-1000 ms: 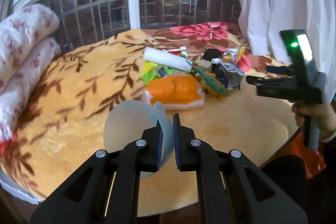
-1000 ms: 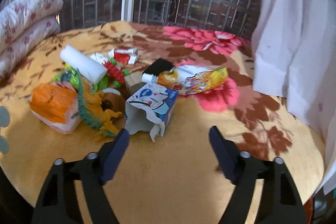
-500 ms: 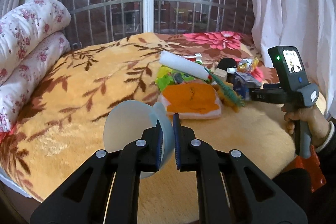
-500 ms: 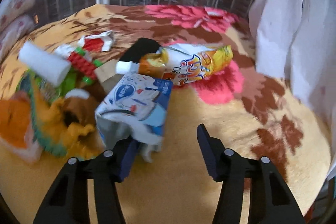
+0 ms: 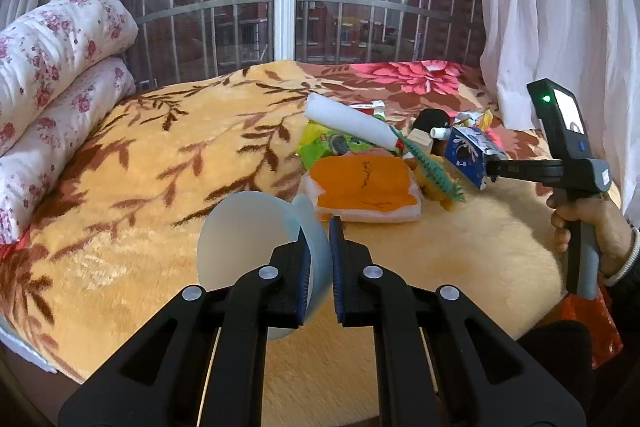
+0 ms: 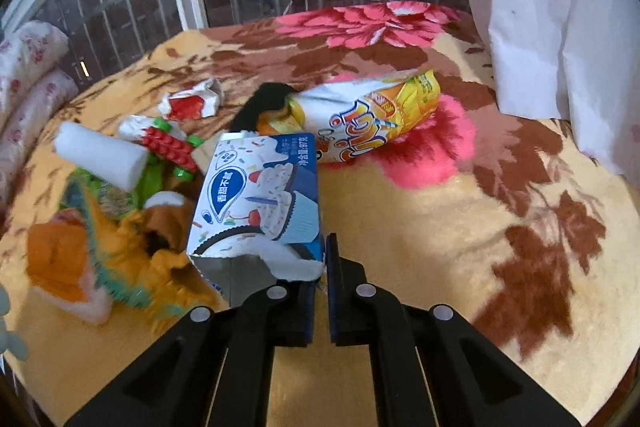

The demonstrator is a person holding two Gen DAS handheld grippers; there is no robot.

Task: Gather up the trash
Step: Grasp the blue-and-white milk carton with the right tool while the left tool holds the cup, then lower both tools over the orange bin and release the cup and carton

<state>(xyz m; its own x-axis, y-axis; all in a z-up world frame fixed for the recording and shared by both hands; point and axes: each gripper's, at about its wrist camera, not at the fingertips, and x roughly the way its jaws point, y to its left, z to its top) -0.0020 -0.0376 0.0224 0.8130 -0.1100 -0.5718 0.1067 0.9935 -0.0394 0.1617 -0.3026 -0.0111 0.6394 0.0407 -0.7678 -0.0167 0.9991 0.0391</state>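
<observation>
My left gripper [image 5: 318, 259] is shut on the rim of a pale blue plastic cup [image 5: 256, 239], held above the blanket. My right gripper [image 6: 322, 267] is shut on the torn edge of a blue and white cookie box [image 6: 256, 203]; that box also shows in the left wrist view [image 5: 468, 157]. Behind the box lie a yellow and white snack bag [image 6: 368, 119], a red and white wrapper [image 6: 192, 103] and a white foam roll [image 6: 100, 155].
An orange and white packet [image 5: 364, 187], a yellow plush toy with a green crest [image 6: 132, 259], green and red toy bricks [image 6: 168, 147] and a black object [image 6: 260, 103] lie on the flowered blanket [image 5: 140, 155]. Rolled quilts [image 5: 44, 75] lie left; a white curtain [image 6: 560, 7] hangs right.
My right gripper moved forward to the cookie box and closed on its torn edge. My left gripper kept the cup and shifted back and left slightly.
</observation>
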